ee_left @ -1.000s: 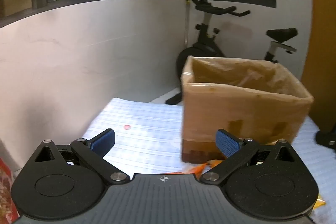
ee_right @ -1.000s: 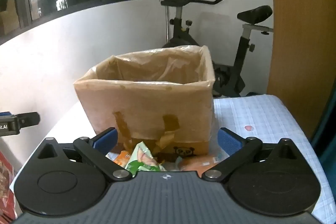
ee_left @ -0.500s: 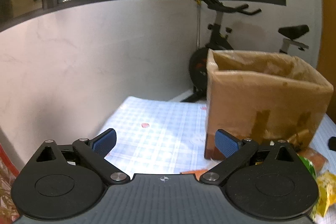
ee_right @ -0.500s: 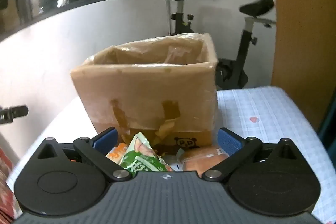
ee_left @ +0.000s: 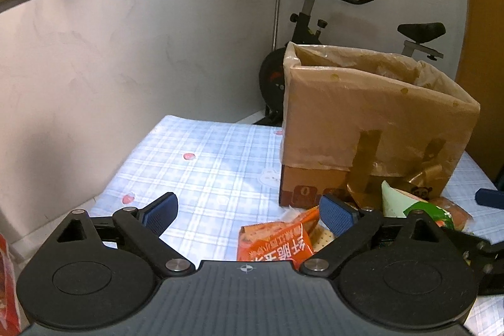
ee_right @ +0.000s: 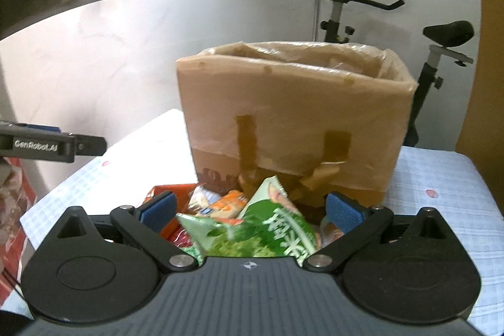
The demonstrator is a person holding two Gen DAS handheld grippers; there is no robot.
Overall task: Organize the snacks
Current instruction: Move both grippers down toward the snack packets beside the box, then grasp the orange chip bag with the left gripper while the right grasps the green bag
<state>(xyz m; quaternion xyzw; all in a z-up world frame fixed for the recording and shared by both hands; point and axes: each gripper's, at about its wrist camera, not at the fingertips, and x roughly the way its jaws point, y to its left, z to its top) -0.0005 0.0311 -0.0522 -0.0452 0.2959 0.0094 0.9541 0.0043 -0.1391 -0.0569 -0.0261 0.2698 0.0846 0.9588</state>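
Right wrist view: green snack packet (ee_right: 267, 229) lies at the front of a small heap of snacks, between the spread fingers of the right gripper (ee_right: 250, 211); whether the pads touch it I cannot tell. Jaws wide apart, nothing clamped. Behind the green packet, an orange packet (ee_right: 228, 205) and a red packet (ee_right: 171, 189), all resting against the foot of the cardboard box (ee_right: 293, 122). Box stands upright on the checked tablecloth (ee_right: 441, 178), top open, lined with a clear plastic bag folded over the rim and held by brown tape strips.

Left wrist view: left gripper (ee_left: 249, 211) also wide apart, empty. An orange packet with white lettering (ee_left: 277, 244) lies just beside its right finger, near the box's front left corner (ee_left: 362, 128). The green packet's pale corner (ee_left: 397, 203) shows further right. The tablecloth (ee_left: 201, 166) left of the box is bare apart from its printed pattern.

Background: exercise bike (ee_right: 441, 37) behind the table, white wall (ee_left: 126, 59), dark windows above.
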